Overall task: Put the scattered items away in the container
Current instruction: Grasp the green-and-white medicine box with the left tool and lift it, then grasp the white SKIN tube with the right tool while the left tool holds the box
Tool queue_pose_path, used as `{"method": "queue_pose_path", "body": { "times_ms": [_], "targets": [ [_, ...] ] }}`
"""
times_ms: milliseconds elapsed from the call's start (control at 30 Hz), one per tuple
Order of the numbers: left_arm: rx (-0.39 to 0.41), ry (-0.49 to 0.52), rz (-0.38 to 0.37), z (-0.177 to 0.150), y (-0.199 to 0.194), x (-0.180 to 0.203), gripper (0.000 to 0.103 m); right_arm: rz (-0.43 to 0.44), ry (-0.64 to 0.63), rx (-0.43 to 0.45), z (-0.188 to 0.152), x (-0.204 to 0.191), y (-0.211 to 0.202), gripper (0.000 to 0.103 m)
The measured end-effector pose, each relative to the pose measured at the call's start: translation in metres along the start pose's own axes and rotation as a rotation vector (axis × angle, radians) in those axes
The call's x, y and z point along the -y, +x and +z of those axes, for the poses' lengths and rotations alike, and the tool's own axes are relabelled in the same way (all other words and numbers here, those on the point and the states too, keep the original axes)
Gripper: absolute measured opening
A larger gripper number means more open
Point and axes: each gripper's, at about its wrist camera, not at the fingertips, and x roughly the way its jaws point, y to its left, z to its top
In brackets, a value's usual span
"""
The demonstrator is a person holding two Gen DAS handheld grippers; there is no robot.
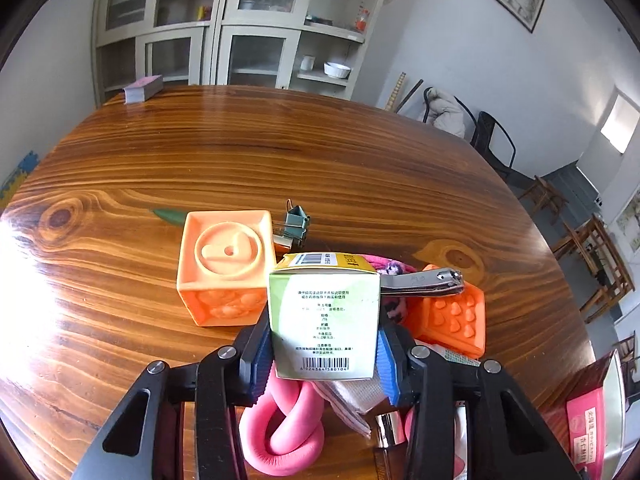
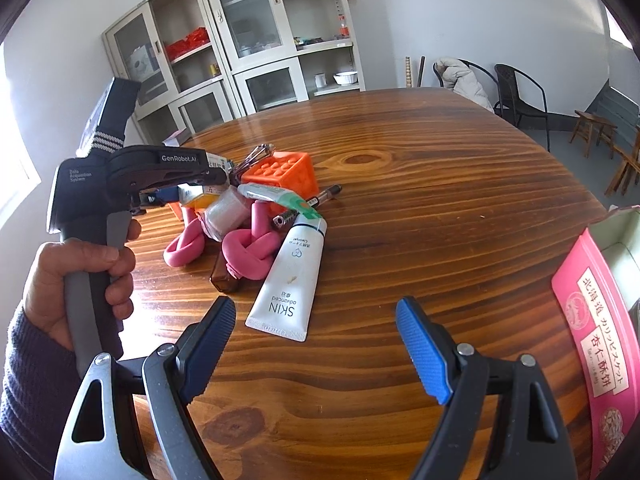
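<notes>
While glass-fronted cabinets point(image 2: 256, 40) stand behind, clutter covers the wooden table point(image 2: 440, 208).

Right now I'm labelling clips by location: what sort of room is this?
Probably a home dining or common room: a large wooden table, glass-door cabinets holding dishes and boxes, and chairs along the wall.

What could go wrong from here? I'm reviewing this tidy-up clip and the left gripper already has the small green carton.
The left gripper pinches the green carton low down, so it may tip or slip on the way to the pink box. The nail clipper sits beside the carton and could be dragged off the pile. The right gripper hangs open and empty near the white tube, and could nudge it.
</notes>
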Motion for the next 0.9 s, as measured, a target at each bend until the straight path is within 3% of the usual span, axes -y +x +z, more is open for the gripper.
{"method": "queue_pose_path", "body": {
  "times_ms": [233, 633, 900],
  "targets": [
    [0.078, 0.015, 0.014, 0.001, -0.038, -0.004, 0.045, 0.005, 0.024, 0.011, 0.001, 0.006, 0.002, 0.085],
    [0.100, 0.067, 0.083, -0.043, -0.080, -0.023, 0.045, -0.035, 0.057, -0.008, 0.005, 0.010, 0.018, 0.085],
    [0.093, 0.075, 0.078, -0.064, -0.090, -0.029, 0.045, -0.059, -0.013, -0.035, 0.033, -0.012, 0.043, 0.083]
  ]
}}
